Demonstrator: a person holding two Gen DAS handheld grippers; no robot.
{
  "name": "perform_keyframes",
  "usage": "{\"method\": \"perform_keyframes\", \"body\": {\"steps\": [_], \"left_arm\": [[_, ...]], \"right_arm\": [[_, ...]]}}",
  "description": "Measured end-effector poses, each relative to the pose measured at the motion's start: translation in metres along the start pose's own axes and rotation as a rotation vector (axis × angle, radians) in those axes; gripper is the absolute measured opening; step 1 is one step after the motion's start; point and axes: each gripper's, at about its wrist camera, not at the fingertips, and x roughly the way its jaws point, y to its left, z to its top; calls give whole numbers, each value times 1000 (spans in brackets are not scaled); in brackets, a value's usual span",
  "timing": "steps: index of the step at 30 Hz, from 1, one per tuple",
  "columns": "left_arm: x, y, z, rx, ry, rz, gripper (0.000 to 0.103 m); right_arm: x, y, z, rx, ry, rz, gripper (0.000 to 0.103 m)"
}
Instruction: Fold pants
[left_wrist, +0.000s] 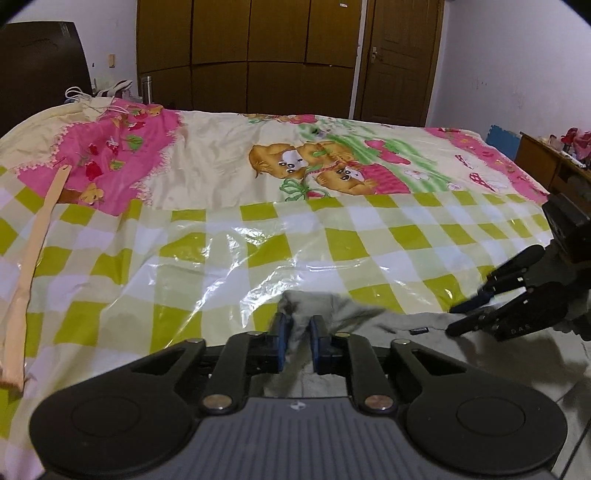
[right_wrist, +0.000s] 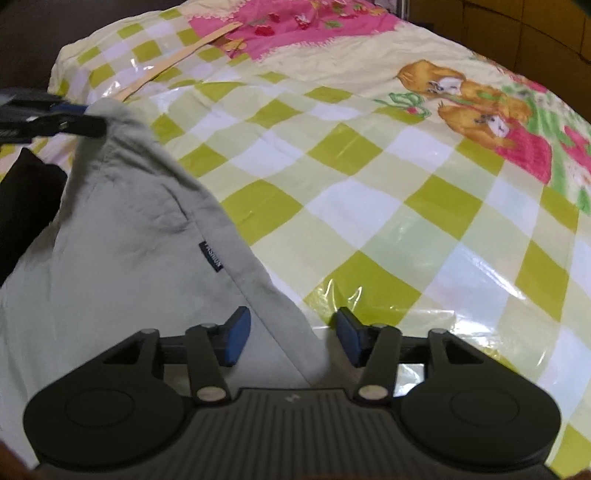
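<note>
Left wrist view: my left gripper (left_wrist: 298, 343) is pinched on a bunched corner of the grey pants (left_wrist: 369, 325), cloth squeezed between the blue pads. The right gripper (left_wrist: 456, 317) sits off to the side with its fingers apart, just over the same edge of cloth.

Right wrist view: the right gripper (right_wrist: 291, 341) stands partly open. The slanting edge of the pants (right_wrist: 122, 258) passes between its pads, nearer the left one, and neither pad looks pressed on it, though blur makes me unsure of contact. The left gripper (right_wrist: 74, 122) holds the far corner raised.

The pants lie at the near edge of the bed (right_wrist: 369, 206), on the shiny checked cover, draping toward me.

Judgement for the step: I should seat the right pads squarely over the hem before closing, so both corners are held alike. Then lift both together with the edge taut and carry the cloth onto the bed. A shallow bite could slip on this thin fabric.
</note>
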Motion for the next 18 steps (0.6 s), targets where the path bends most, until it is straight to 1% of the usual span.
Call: {"method": "perform_keyframes", "body": {"steps": [1,2,3,5,7,10,12,16,18], "left_arm": [[-1,2,0,-7,-1,4,24],[-2,4,-1,-17,-4,5,24],[-2,6,0,-30,-7,5,24],[-1,6,1,-30,-6,11,24],[0,4,1,-26,6,-17,24],[4,-1,1,0,18,-41,27],[10,-6,2,44,32,-39,30],[23,-24,0,185,78,-14,37],[31,-32,-2,238,102,-15,42]], "right_arm": [[-1,3,-1,-9,3,6,18],[-3,5,-1,-14,10,16,11],[-5,8,-2,-18,19,19,7],[-14,15,-2,-31,23,10,4],[-25,18,-1,-26,11,17,2],[-46,24,3,-15,-36,31,2],[-57,29,5,-16,-59,50,2],[-67,40,7,-46,-65,70,2],[-69,46,6,-58,-63,83,1]]}}
